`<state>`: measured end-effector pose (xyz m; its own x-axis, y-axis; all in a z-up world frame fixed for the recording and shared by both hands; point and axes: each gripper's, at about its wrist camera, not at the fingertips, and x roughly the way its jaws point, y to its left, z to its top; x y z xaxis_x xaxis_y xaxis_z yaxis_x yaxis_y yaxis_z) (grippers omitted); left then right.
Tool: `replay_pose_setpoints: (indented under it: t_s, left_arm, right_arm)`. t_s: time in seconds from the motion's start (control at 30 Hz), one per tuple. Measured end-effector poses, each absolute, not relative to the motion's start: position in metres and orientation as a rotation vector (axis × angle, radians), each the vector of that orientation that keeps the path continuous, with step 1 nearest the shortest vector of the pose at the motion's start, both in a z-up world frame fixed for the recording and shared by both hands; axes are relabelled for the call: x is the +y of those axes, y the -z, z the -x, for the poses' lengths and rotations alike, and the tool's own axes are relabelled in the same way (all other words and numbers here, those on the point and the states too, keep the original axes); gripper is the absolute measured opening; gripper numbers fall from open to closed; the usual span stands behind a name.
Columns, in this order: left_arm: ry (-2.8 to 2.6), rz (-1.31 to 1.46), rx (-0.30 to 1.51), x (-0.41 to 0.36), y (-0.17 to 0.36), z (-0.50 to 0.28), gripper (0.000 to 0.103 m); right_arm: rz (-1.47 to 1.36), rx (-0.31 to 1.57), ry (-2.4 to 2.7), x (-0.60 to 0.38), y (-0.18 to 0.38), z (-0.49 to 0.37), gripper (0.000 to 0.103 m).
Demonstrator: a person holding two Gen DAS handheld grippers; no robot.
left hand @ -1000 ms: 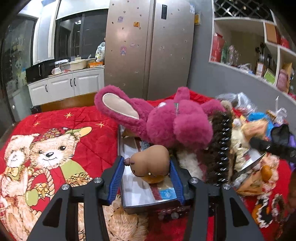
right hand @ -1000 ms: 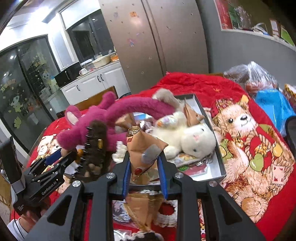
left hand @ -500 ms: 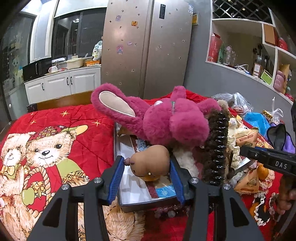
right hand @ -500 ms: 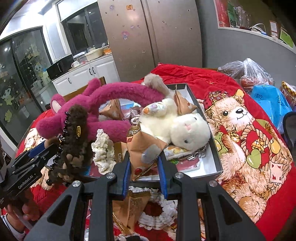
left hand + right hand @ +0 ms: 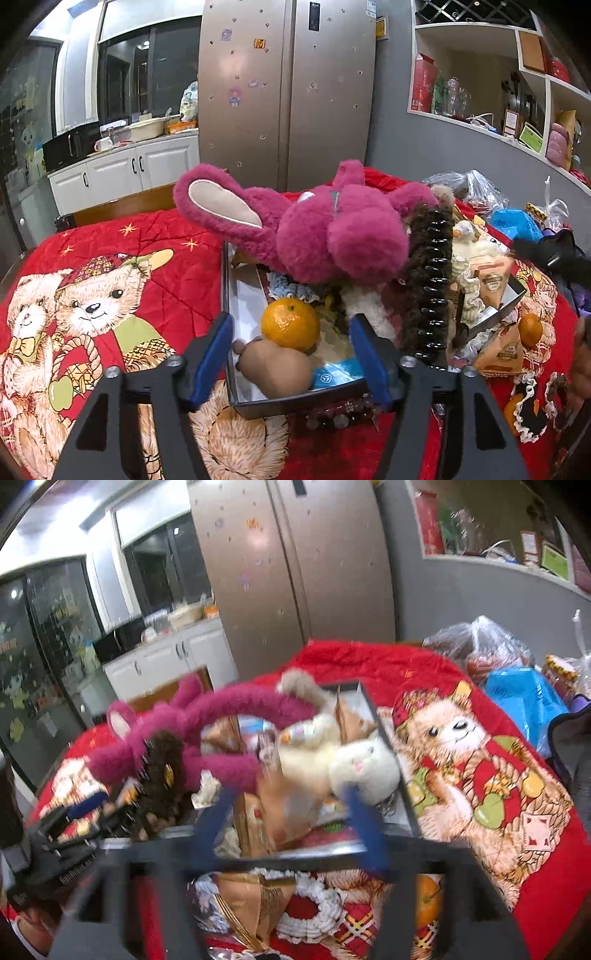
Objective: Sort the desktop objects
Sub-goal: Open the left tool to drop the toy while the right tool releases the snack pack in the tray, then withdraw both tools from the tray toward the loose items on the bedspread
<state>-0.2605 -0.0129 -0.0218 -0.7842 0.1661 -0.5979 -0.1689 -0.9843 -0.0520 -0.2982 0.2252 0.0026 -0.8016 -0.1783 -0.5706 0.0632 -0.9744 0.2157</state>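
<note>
My left gripper [image 5: 290,354] hovers over the near end of the grey box [image 5: 295,403], its jaws opening. The brown gourd toy [image 5: 277,371] lies loose in the box below them, beside an orange [image 5: 290,325]. A pink plush bunny [image 5: 332,232] and a brown claw clip [image 5: 428,288] fill the box behind. The right wrist view is blurred. My right gripper [image 5: 290,827] is over the same box [image 5: 404,779], its jaws opening too. The brown paper packet [image 5: 277,805] sits between its pads, free of them. A white plush [image 5: 354,760] lies just beyond.
A red quilt with bear pictures [image 5: 92,295] covers the table. More packets [image 5: 255,904], a lace ring [image 5: 306,912], oranges [image 5: 530,330] and a bead string [image 5: 340,413] lie before the box. Plastic bags [image 5: 517,690] crowd the right side. A fridge [image 5: 288,92] stands behind.
Both grippers went from shut to wide apart. The gourd toy dropped from the left pads into the box by the orange. The packet came free of the right pads.
</note>
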Motion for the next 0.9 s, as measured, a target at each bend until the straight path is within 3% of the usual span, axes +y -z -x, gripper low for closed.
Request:
replay_pose_setpoints:
  t_s: [0.07, 0.23, 0.53, 0.73, 0.9]
  left_arm:
    - [-2.859, 0.923, -0.008, -0.017, 0.02, 0.258, 0.09]
    - [-2.867, 0.913, -0.087, -0.027, 0.02, 0.258, 0.09]
    - [-2.891, 0.908, -0.12, -0.032, 0.018, 0.256, 0.09]
    - [-2.899, 0.808, -0.107, -0.031, 0.003, 0.238, 0.09]
    - [-2.88, 0.694, -0.147, -0.027, -0.021, 0.215, 0.09]
  right_arm:
    - [-0.838, -0.344, 2.881, 0.23, -0.013, 0.29, 0.103]
    - [-0.808, -0.397, 2.847, 0.236, -0.025, 0.287, 0.103]
    - [-0.841, -0.288, 2.855, 0.246, -0.014, 0.268, 0.103]
    - [-0.708, -0.371, 2.898, 0.271, -0.04, 0.245, 0.103]
    - [-0.581, -0.32, 2.986, 0.286, -0.065, 0.218, 0.103]
